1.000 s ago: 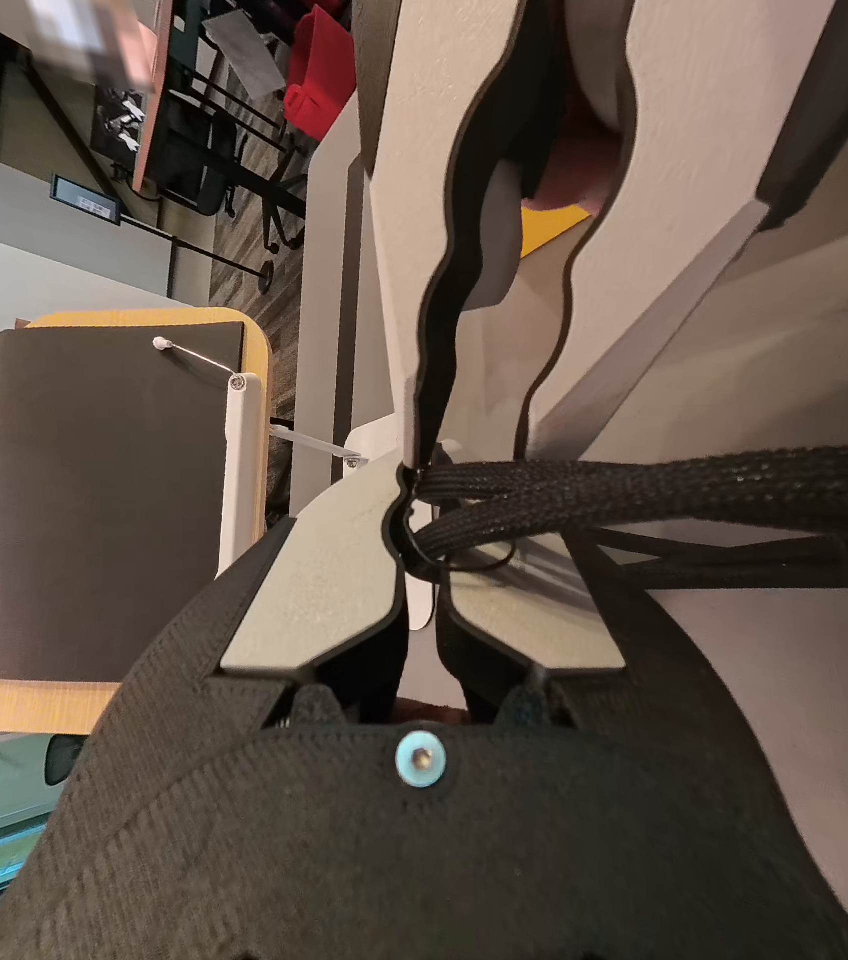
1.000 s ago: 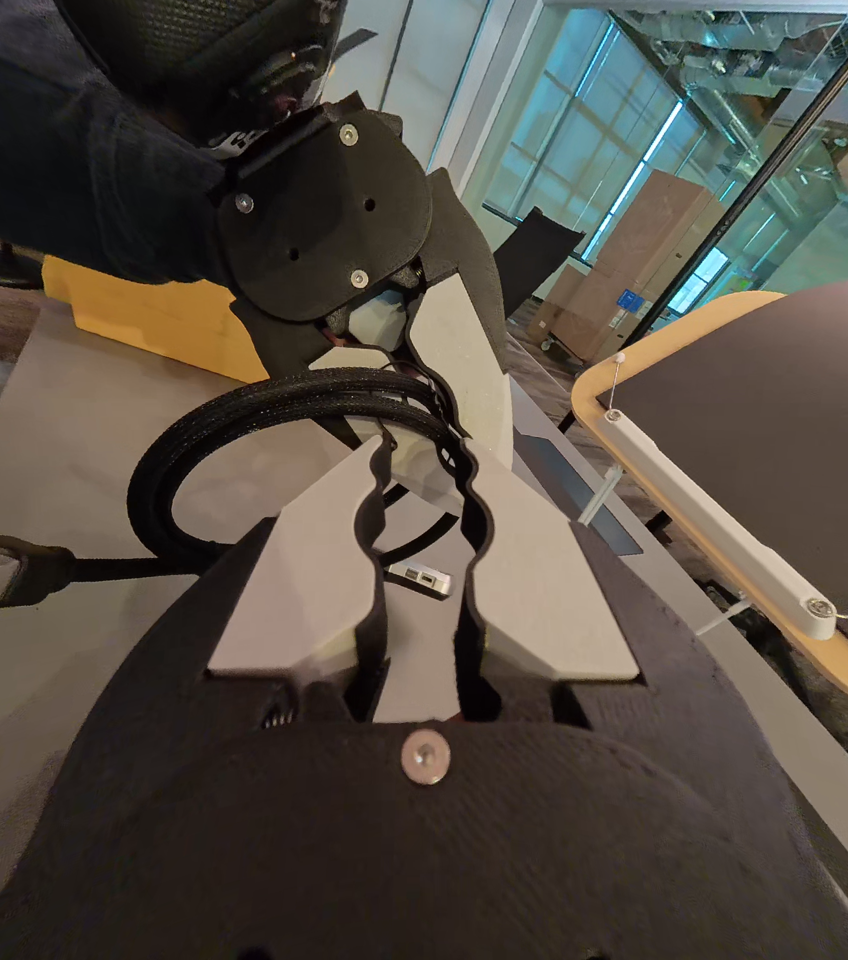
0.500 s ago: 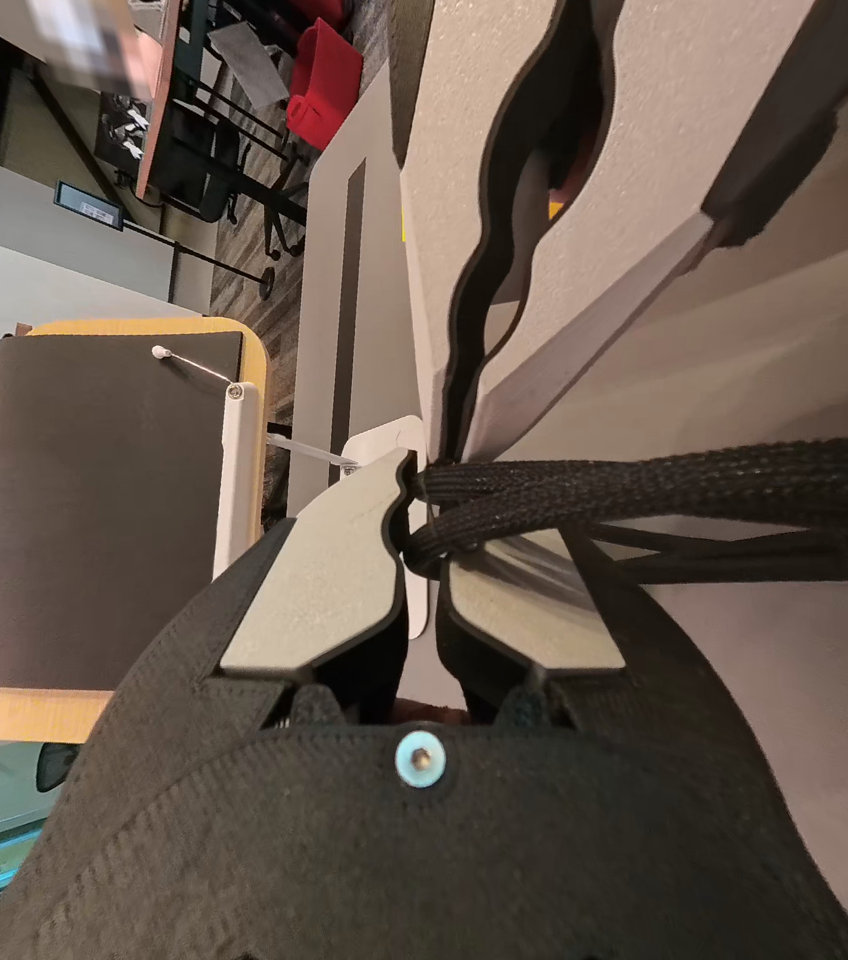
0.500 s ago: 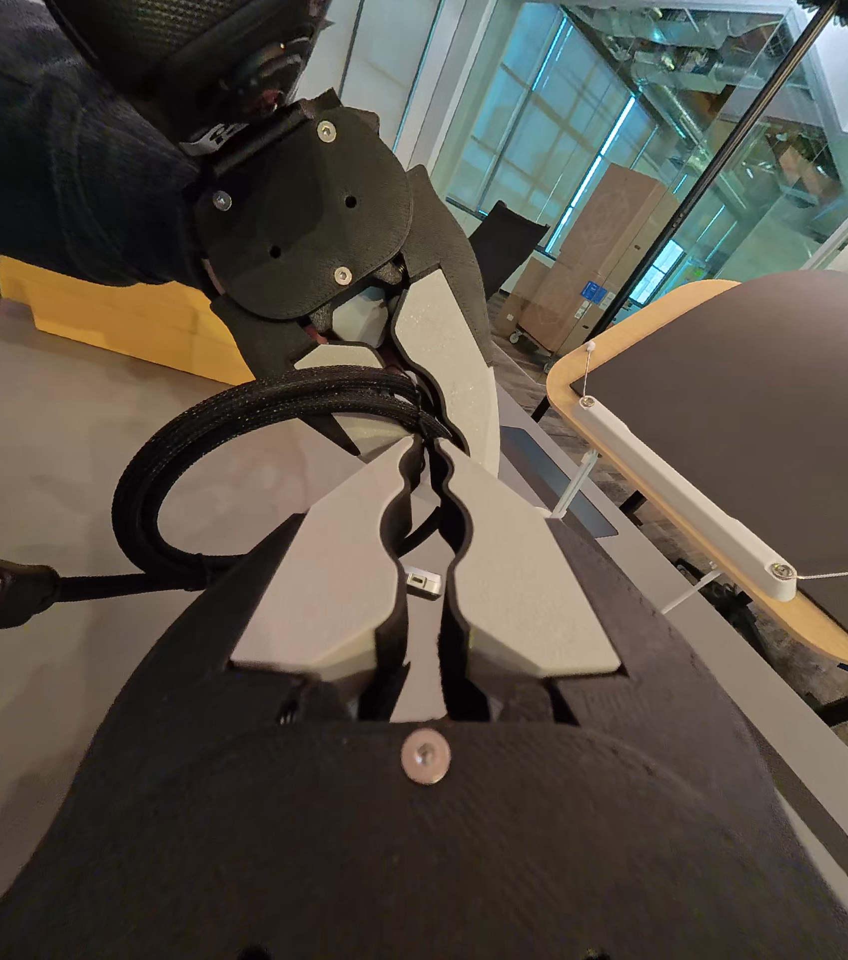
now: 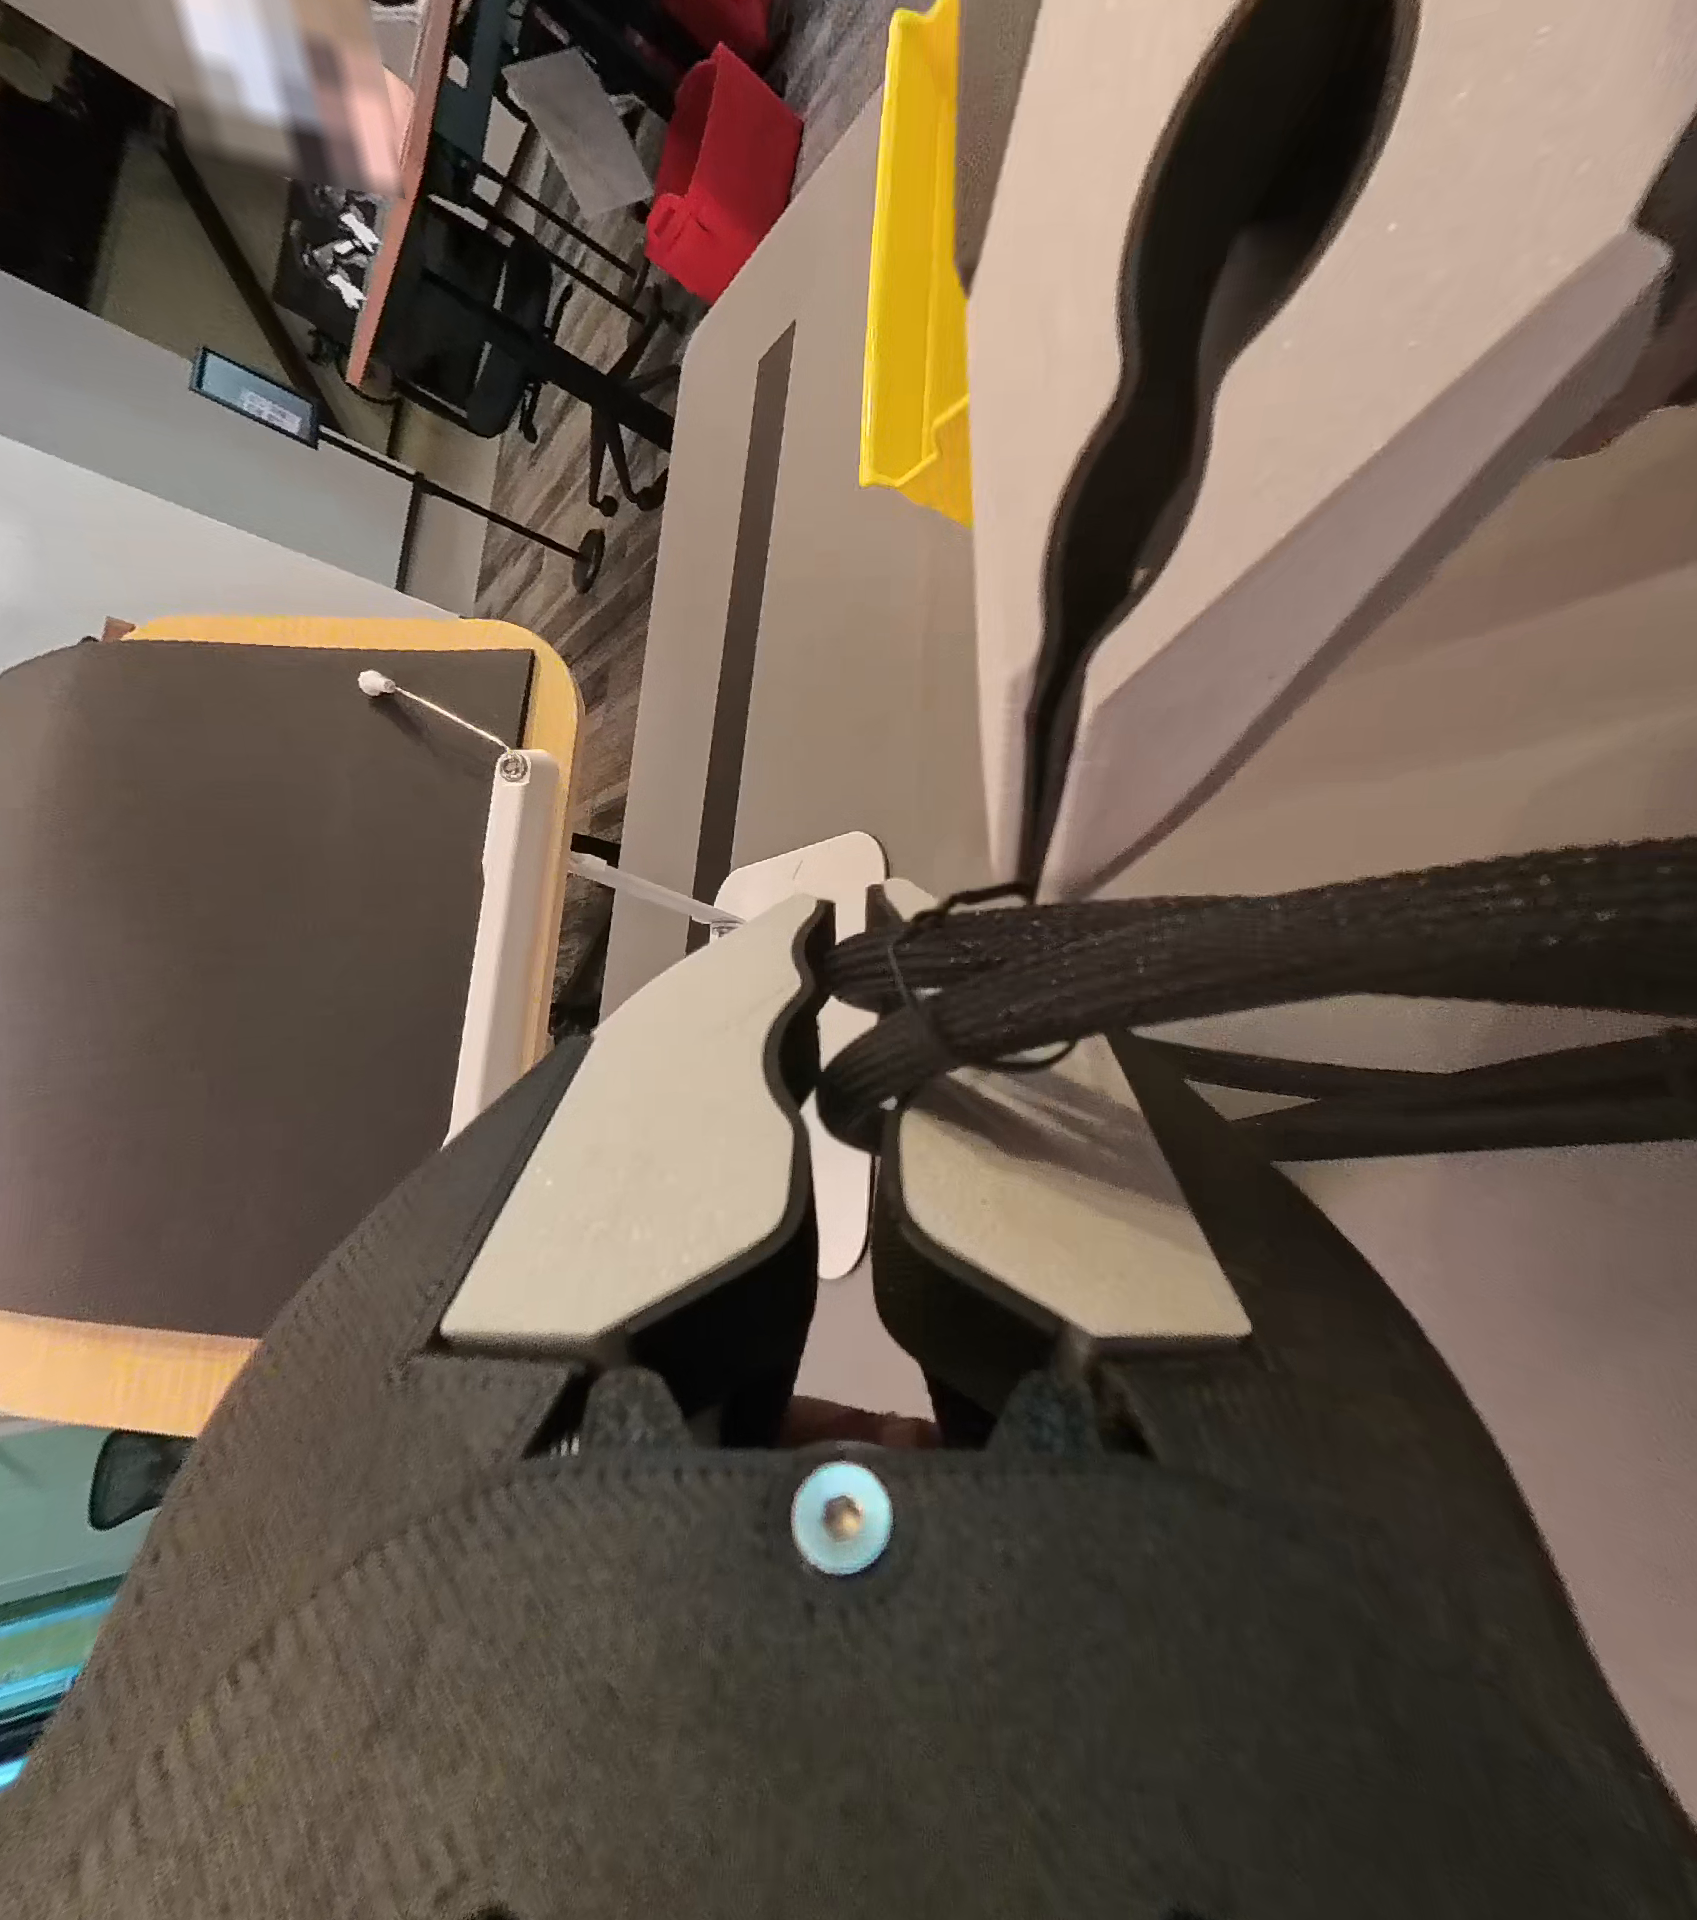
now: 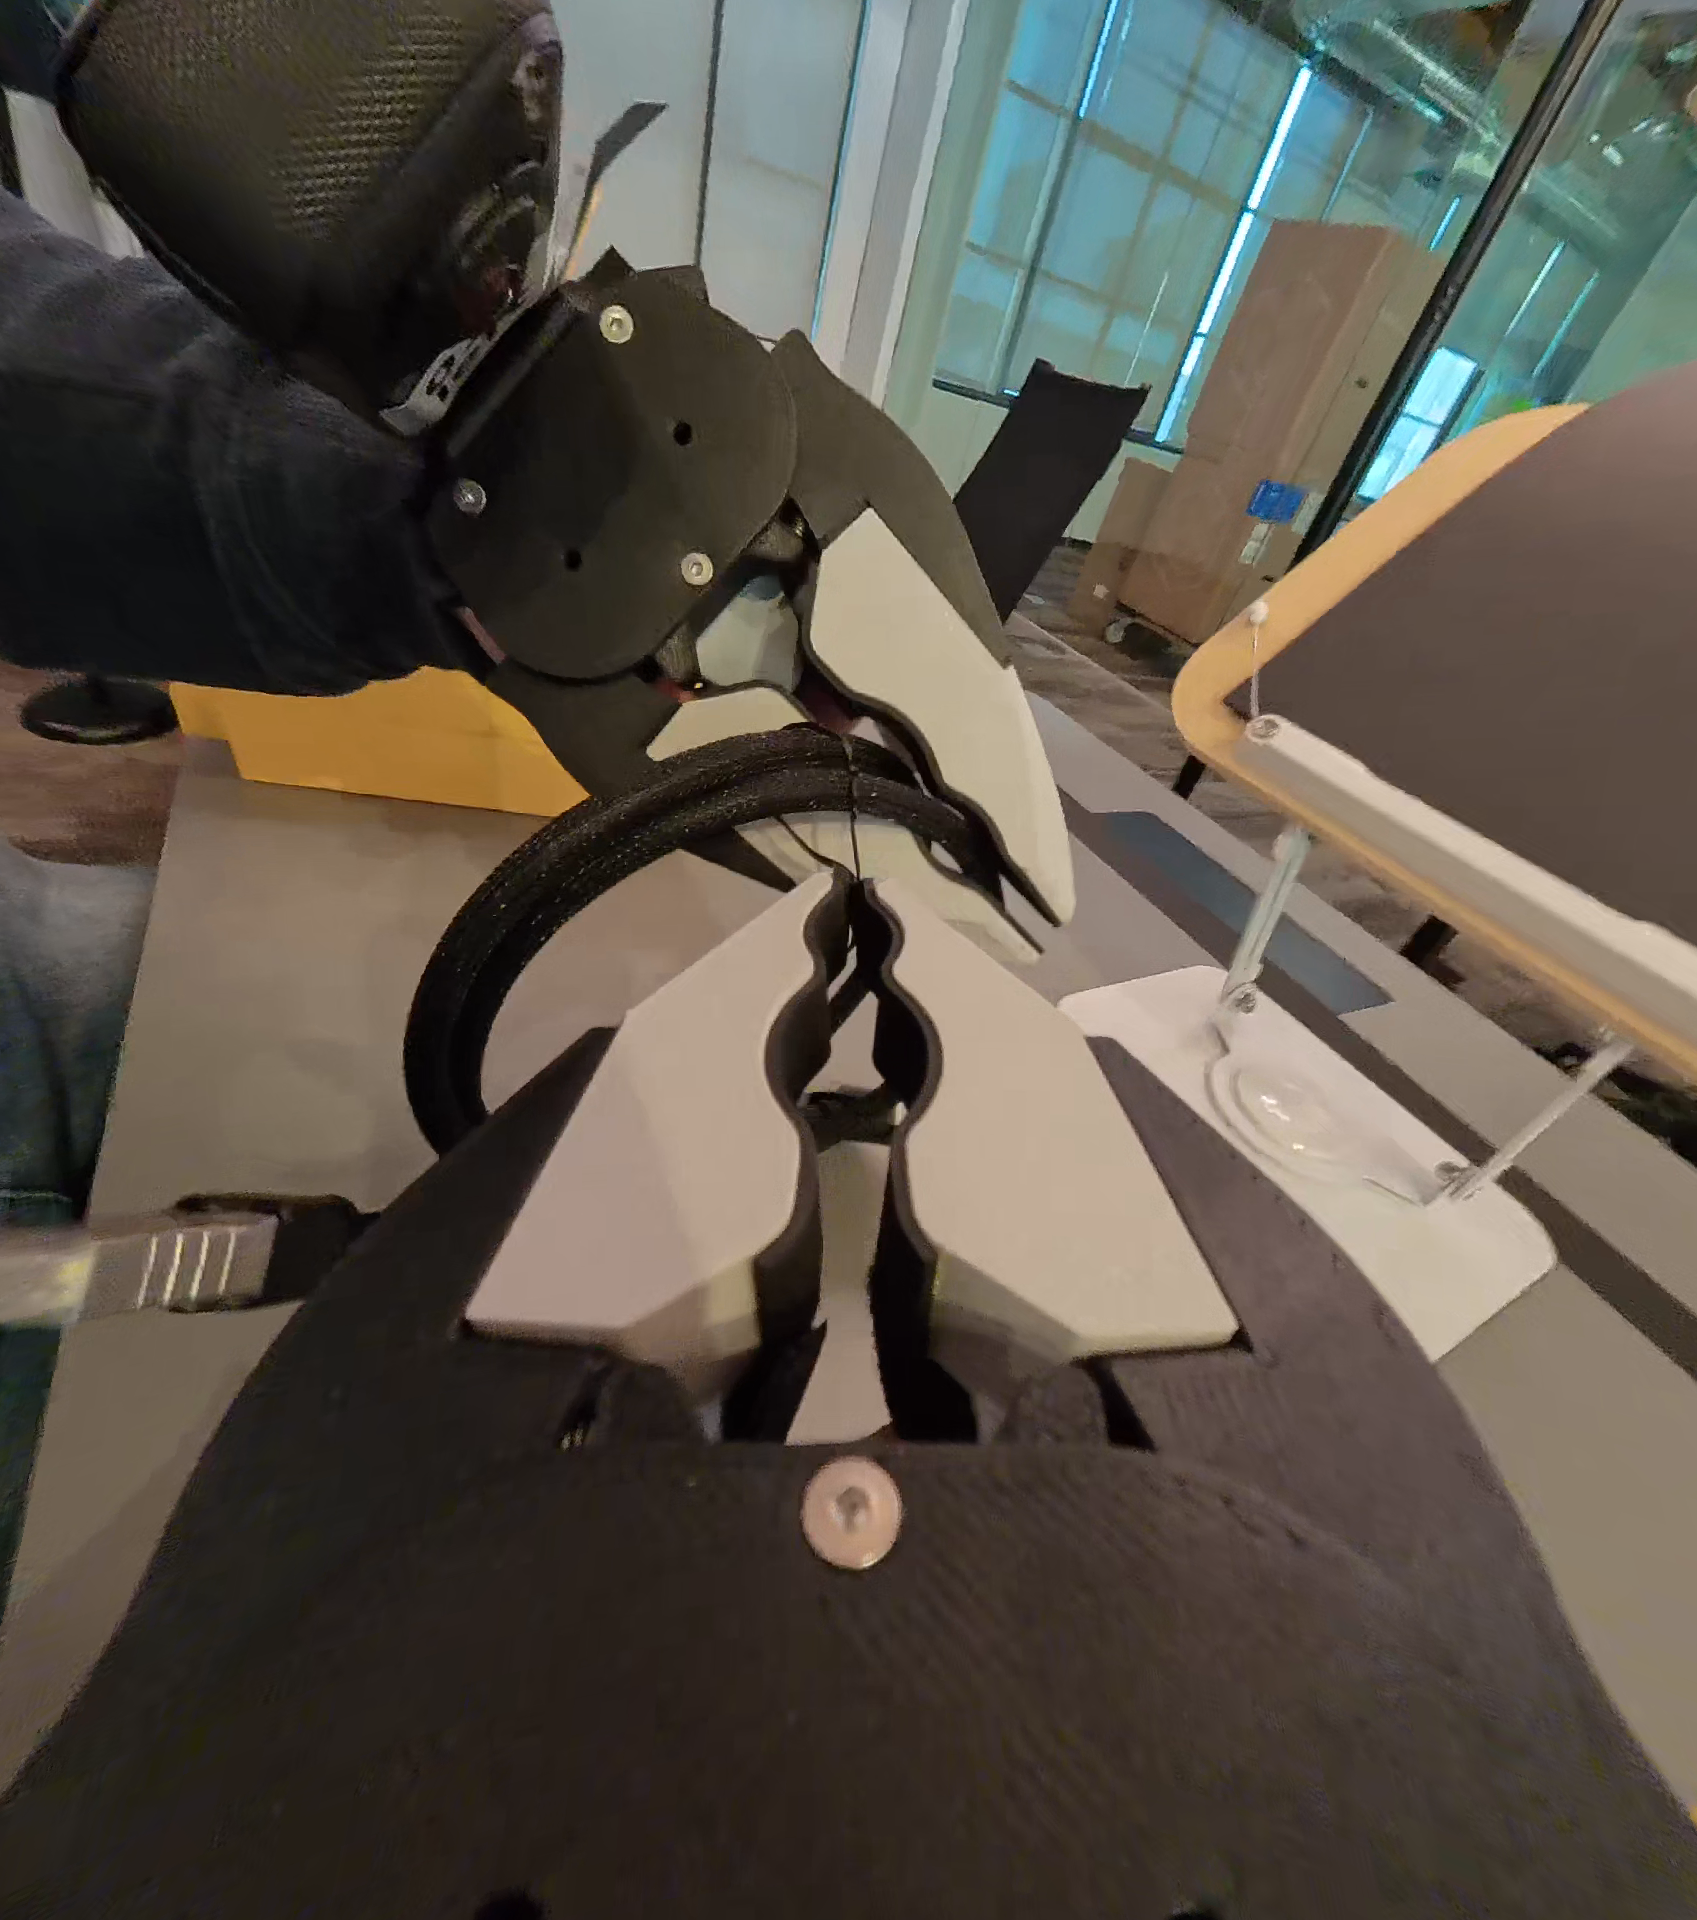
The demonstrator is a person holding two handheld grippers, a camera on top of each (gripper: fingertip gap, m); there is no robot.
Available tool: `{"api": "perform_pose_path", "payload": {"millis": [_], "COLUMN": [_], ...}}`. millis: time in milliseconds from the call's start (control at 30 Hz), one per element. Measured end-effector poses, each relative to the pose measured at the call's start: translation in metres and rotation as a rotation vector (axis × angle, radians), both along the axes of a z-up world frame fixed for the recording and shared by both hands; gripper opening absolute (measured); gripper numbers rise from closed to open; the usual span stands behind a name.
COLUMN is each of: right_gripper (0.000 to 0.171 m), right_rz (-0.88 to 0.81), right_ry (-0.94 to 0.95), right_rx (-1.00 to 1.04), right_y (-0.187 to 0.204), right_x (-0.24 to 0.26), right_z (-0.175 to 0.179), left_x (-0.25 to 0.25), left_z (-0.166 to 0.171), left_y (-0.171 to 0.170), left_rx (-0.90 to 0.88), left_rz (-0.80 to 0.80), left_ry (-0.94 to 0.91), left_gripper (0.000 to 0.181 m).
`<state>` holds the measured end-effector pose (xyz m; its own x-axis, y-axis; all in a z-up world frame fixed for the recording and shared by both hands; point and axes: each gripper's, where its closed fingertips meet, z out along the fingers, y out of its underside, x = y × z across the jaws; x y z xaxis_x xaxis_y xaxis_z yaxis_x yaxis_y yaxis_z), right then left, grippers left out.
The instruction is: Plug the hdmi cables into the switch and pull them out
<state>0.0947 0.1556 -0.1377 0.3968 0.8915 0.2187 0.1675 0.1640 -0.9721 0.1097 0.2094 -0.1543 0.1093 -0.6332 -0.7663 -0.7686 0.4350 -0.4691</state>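
Note:
A coil of black braided HDMI cable (image 6: 532, 883) is bound by a thin black tie (image 6: 852, 821). My left gripper (image 5: 854, 909) is shut on the coil (image 5: 1343, 925) and holds it above the grey table (image 6: 283, 935). It also shows in the right wrist view (image 6: 1031, 914). My right gripper (image 6: 849, 883) is shut on the tie, its tips right against the coil. It reaches in from above in the left wrist view (image 5: 1031, 883). A silver HDMI plug (image 6: 169, 1262) hangs at the left. No switch is in view.
A yellow bin (image 5: 911, 260) sits on the far side of the table, also in the right wrist view (image 6: 387, 738). A white stand base (image 6: 1343, 1195) stands at the table's right. Beside it is a second table with a dark mat (image 6: 1602, 675). A person's dark sleeve (image 6: 148, 499) holds the left gripper.
My right gripper has closed from open onto the thin tie at the coil. The left gripper has kept its hold on the coil while both views shifted a little.

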Motion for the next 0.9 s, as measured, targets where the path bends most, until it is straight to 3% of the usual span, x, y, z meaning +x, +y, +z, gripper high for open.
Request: {"api": "perform_pose_path", "payload": {"millis": [333,400,567,900], "right_gripper": [0.0,0.0,0.02,0.031], "right_rz": [0.09,0.097,0.014,-0.068], "right_ry": [0.136,0.136,0.047,0.012], "right_rx": [-0.235,-0.199,-0.064,0.085], "right_y": [-0.0066,-0.0072,-0.0049,-0.0093], "right_x": [-0.0033,-0.0049,-0.0028,-0.0031], "right_z": [-0.0026,-0.0045,-0.0044,0.002], "left_x": [-0.0003,0.0008,0.0003,0.0005], "left_z": [0.0012,-0.0003,-0.0011,-0.0002], "left_y": [-0.0008,-0.0023,-0.0018,0.0008], "left_rx": [0.027,0.017,-0.002,-0.033], "left_rz": [0.015,0.01,0.015,0.043], "left_ry": [-0.016,-0.018,-0.025,-0.055], "left_gripper": [0.005,0.004,0.004,0.004]}}
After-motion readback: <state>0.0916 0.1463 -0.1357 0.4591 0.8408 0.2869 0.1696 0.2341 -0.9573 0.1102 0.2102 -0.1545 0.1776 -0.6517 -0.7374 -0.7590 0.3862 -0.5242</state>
